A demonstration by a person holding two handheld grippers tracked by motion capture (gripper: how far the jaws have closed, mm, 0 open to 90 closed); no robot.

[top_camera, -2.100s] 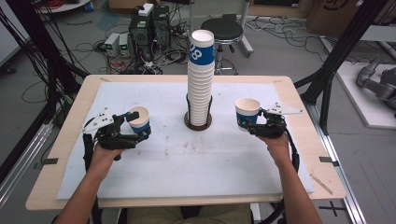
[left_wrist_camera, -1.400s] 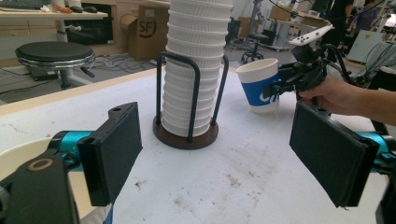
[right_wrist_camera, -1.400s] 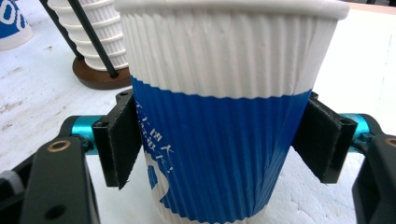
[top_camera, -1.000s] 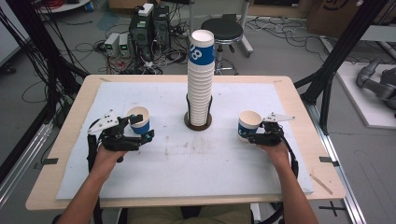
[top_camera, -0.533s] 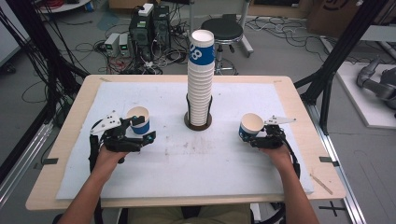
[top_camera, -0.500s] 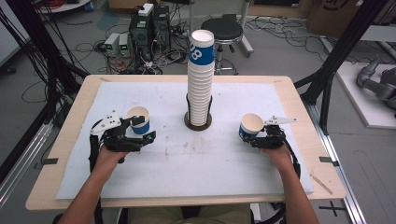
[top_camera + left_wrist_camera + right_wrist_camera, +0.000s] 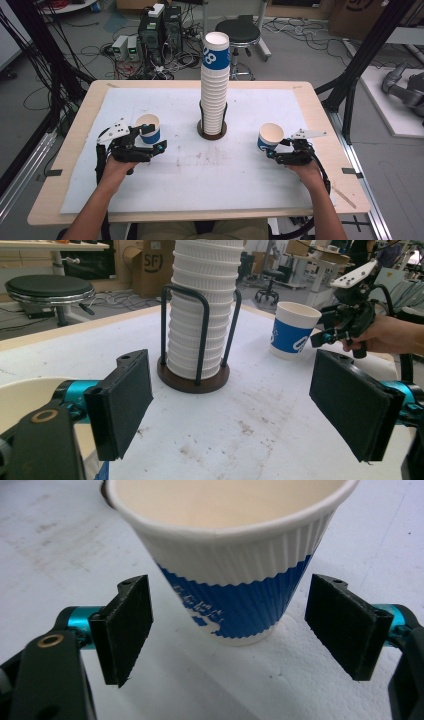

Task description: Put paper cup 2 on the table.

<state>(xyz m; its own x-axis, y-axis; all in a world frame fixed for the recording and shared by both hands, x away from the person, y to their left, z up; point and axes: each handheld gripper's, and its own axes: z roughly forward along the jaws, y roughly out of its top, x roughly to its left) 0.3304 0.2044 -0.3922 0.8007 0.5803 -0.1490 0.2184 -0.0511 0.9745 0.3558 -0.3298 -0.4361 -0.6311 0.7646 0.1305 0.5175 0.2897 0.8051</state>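
Note:
A tall stack of white ribbed paper cups [image 7: 215, 85] stands in a black wire holder at the table's middle; it appears again [image 7: 200, 315] in the left gripper view. My left gripper [image 7: 155, 143] [image 7: 230, 405] is open with nothing between its pads. One blue-and-white cup [image 7: 148, 127] stands just outside its far jaw, and its cream rim [image 7: 25, 400] shows at that view's left edge. My right gripper [image 7: 274, 149] [image 7: 237, 630] has just been opening. A second cup [image 7: 270, 136] [image 7: 235, 580] stands upright on the mat between its pads, untouched.
A white mat [image 7: 210, 185] covers the wooden table [image 7: 325, 115]. Black frame posts rise at both sides. A stool [image 7: 239, 31], electronics boxes and cables lie on the floor beyond the far edge.
The right gripper lowered its cup onto the mat, opened its jaws and shifted slightly toward the near edge. The left gripper and its cup stayed put.

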